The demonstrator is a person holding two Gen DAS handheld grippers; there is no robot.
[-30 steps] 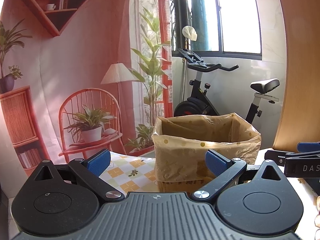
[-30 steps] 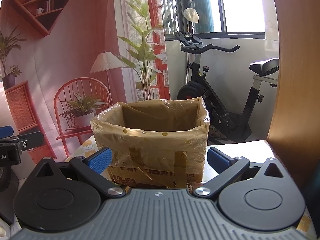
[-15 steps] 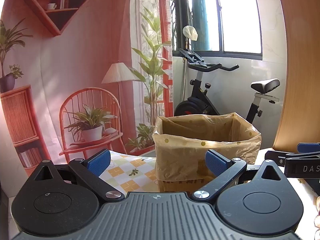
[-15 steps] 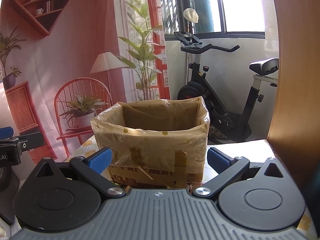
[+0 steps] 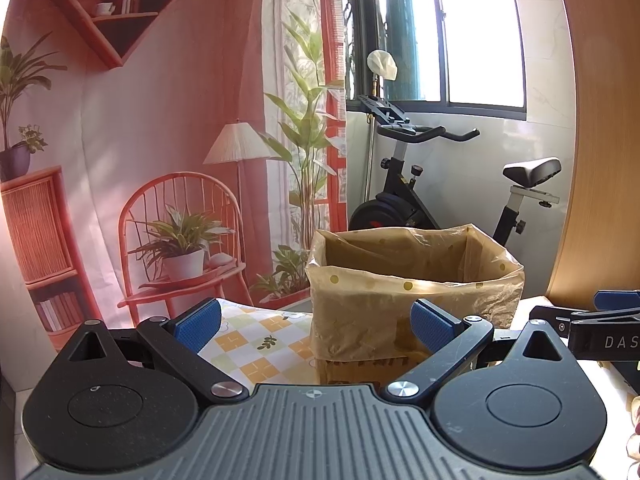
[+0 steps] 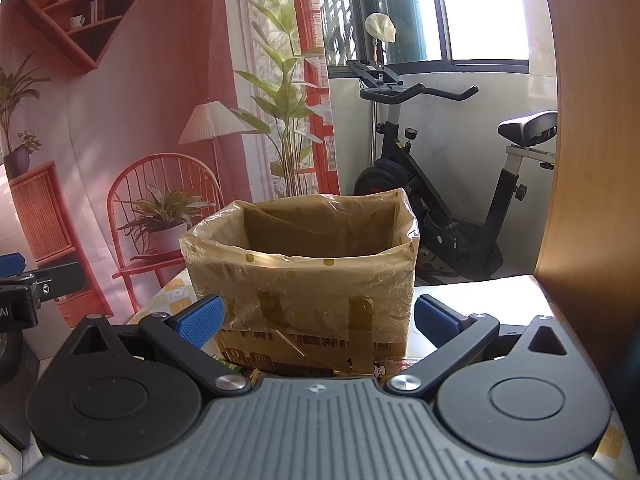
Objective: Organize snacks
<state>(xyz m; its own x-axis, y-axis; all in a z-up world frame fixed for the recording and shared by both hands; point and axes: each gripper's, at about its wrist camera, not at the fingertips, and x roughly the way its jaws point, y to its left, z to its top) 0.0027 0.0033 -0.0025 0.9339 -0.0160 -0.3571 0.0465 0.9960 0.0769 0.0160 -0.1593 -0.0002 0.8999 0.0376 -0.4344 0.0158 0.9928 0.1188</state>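
Note:
A cardboard box lined with a tan dotted plastic bag (image 5: 412, 300) (image 6: 304, 276) stands on a table with a checked yellow cloth (image 5: 260, 340). My left gripper (image 5: 316, 320) is open, a little short of the box and to its left, nothing between its blue pads. My right gripper (image 6: 318, 318) is also open, facing the box front head-on with empty fingers. The right gripper's side (image 5: 592, 320) shows at the right edge of the left wrist view, and the left gripper's side (image 6: 28, 292) at the left edge of the right wrist view. No snacks are clearly visible.
A wooden panel (image 6: 592, 160) rises close on the right. Behind the table are an exercise bike (image 6: 440, 184), a window and a printed room backdrop (image 5: 160, 140). A bit of colourful wrapping (image 5: 634, 440) peeks in at the lower right.

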